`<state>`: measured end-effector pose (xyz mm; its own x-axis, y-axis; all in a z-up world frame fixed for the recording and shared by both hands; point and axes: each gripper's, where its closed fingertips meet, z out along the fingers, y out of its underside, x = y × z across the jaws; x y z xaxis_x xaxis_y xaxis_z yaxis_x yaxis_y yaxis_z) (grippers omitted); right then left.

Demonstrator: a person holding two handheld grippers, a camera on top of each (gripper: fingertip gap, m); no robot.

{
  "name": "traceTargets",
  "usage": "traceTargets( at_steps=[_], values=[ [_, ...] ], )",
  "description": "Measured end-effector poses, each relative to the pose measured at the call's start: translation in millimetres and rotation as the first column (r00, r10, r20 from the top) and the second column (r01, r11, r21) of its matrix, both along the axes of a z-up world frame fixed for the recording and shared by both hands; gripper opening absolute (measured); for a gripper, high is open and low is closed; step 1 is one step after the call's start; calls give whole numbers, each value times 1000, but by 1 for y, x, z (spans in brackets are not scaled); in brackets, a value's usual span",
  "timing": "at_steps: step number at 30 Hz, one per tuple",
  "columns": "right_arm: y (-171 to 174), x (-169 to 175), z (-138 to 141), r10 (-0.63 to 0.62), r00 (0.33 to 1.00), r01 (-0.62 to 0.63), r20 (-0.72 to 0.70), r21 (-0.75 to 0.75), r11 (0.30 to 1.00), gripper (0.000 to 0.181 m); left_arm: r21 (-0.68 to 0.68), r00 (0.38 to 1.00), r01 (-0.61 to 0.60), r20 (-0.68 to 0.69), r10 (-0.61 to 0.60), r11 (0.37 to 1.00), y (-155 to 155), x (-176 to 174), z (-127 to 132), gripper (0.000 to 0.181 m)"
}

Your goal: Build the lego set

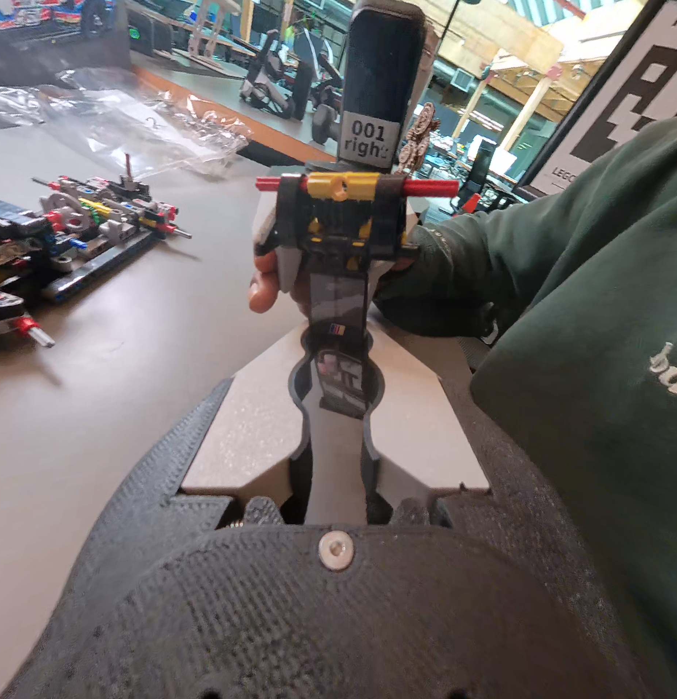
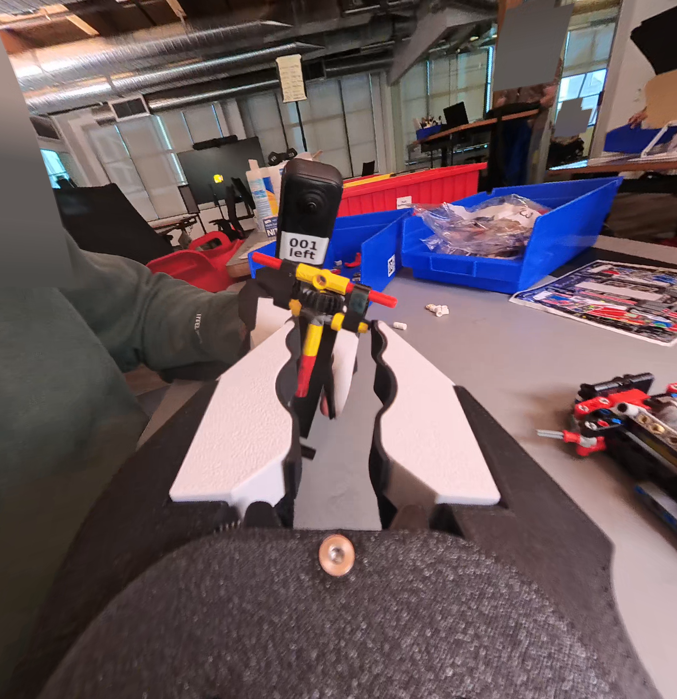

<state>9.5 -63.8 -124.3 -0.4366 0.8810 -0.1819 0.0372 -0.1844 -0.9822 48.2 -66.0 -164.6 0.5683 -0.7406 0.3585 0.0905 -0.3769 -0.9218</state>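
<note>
Right wrist view: two blue bins (image 2: 533, 261).

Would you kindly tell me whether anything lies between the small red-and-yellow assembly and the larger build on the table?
Nothing visible does. The small assembly is held up in the air, and only bare table separates it from the larger build; the plastic bag lies beyond it.

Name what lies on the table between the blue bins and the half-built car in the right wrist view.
A few small white pegs on otherwise bare grey table, between the blue bins and the half-built car, seen in the right wrist view.
</note>
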Motion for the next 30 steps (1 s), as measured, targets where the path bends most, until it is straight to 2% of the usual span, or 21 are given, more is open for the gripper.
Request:
traceTargets(
  at_steps=[4,7,11,15,25,30],
  values=[
    [10,3,-3,11,998,-9,56,-38,999,52,-16,986,-141,-95,139,990,13,-22,-10,18],
    [17,3,-1,-15,999,17,44,-43,999,52,-21,976,-150,-165,145,988,14,-22,-18,18],
    [12,2,-5,12,997,-8,78,-47,999,50,-37,956,-154,-258,140,987,13,-16,-31,19],
    [8,1,-15,33,990,-26,135,-52,998,44,-40,944,-160,-297,141,986,13,-16,-35,19],
    [10,0,-15,57,989,-35,139,-154,987,42,-65,936,-165,-325,135,984,12,-16,-40,19],
    [9,-2,-14,40,992,-25,119,-126,992,42,-60,935,-170,-327,141,984,12,-17,-40,18]
  ],
)
